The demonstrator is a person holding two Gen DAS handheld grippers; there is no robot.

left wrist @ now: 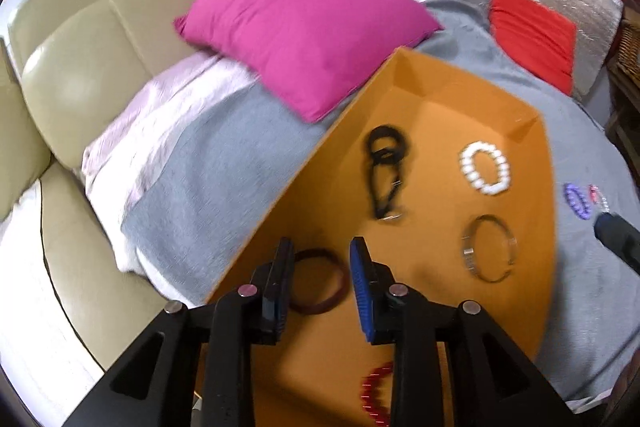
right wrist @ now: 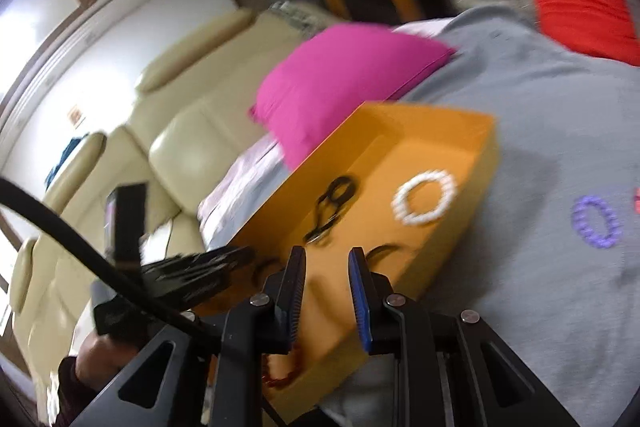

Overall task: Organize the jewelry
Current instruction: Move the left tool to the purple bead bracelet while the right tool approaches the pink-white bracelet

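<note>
Already most of the jewelry is lying inside the orange tray (left wrist: 536, 195), which is sitting on a grey blanket (left wrist: 224, 179) spread over a sofa. In the left wrist view a black cord necklace (left wrist: 385, 171), a white bead bracelet (left wrist: 485, 168), a thin metal bangle (left wrist: 489, 247), a dark brown bangle (left wrist: 320, 281) and a red bead bracelet (left wrist: 374, 397) are resting on the tray floor, well apart from one another. Two pieces are waiting outside it on the blanket: a purple bead bracelet (right wrist: 596, 221) and, just beside it, a small pink one (left wrist: 597, 195). So the job is judged to be largely done, with those two left to move in.

The left gripper (left wrist: 322, 267) is hovering over the near part of the tray and pointing steeply down, its fingers (left wrist: 362, 287) standing narrowly parted with nothing between the pads; the brown bangle is lying below the gap. The right gripper (right wrist: 327, 275) is leaning at a shallower angle over the tray's near edge, its fingers also slightly apart and empty, the purple bracelet lying off to its right.
</note>
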